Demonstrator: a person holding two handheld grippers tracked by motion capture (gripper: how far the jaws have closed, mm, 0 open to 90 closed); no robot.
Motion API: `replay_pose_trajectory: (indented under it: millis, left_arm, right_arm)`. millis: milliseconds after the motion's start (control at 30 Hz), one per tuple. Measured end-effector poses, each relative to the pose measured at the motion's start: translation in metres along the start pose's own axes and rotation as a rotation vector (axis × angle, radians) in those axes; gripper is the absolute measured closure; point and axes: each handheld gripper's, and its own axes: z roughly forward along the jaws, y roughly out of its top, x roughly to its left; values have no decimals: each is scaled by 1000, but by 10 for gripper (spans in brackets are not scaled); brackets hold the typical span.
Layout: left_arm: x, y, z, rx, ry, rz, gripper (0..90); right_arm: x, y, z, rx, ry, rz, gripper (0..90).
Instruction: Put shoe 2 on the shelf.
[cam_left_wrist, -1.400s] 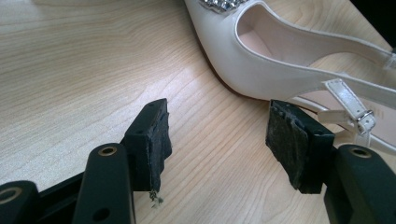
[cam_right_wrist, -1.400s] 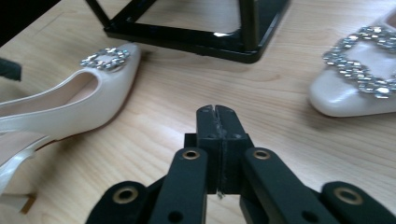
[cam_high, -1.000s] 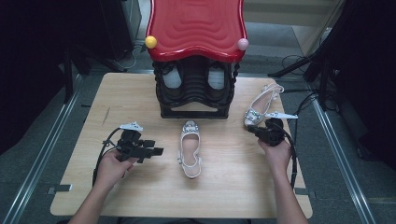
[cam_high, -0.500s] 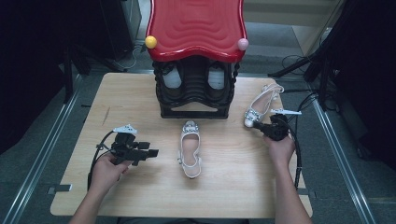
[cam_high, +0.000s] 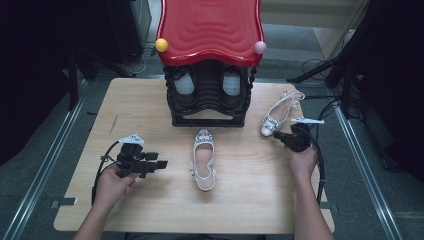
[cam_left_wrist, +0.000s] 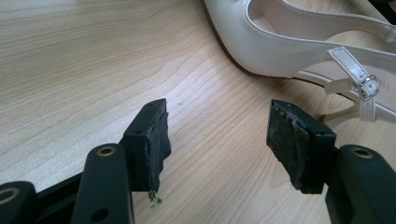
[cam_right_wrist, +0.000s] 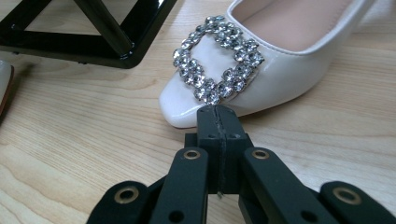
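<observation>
We judge the work barely begun: both white shoes lie on the table (cam_high: 125, 107), neither one lifted. Our right gripper (cam_right_wrist: 218, 112) is clenched with nothing between its jaws, its tip right at the square toe of the right shoe (cam_right_wrist: 261, 70), just below the rhinestone buckle (cam_right_wrist: 217, 65); the black rack (cam_right_wrist: 93, 42) stands ahead to its left. Our left gripper (cam_left_wrist: 217, 140) is released, with the middle shoe (cam_left_wrist: 289, 46) ahead of it and apart. Gripping and placing remain.

wooden table (cam_high: 125, 107): two white shoes (cam_high: 204, 160), black rack (cam_high: 210, 95)
</observation>
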Motion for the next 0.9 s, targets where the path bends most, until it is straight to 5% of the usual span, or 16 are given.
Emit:
replay_pose_trajectory:
  millis: [633, 900]
  left_arm:
    - [4, -11, -10, -8, 29, -21, 388]
    - [1, -3, -1, 6, 5, 12, 388]
  right_arm:
    - [20, 17, 36, 17, 9, -36, 900]
    - [12, 15, 19, -2, -24, -28, 900]
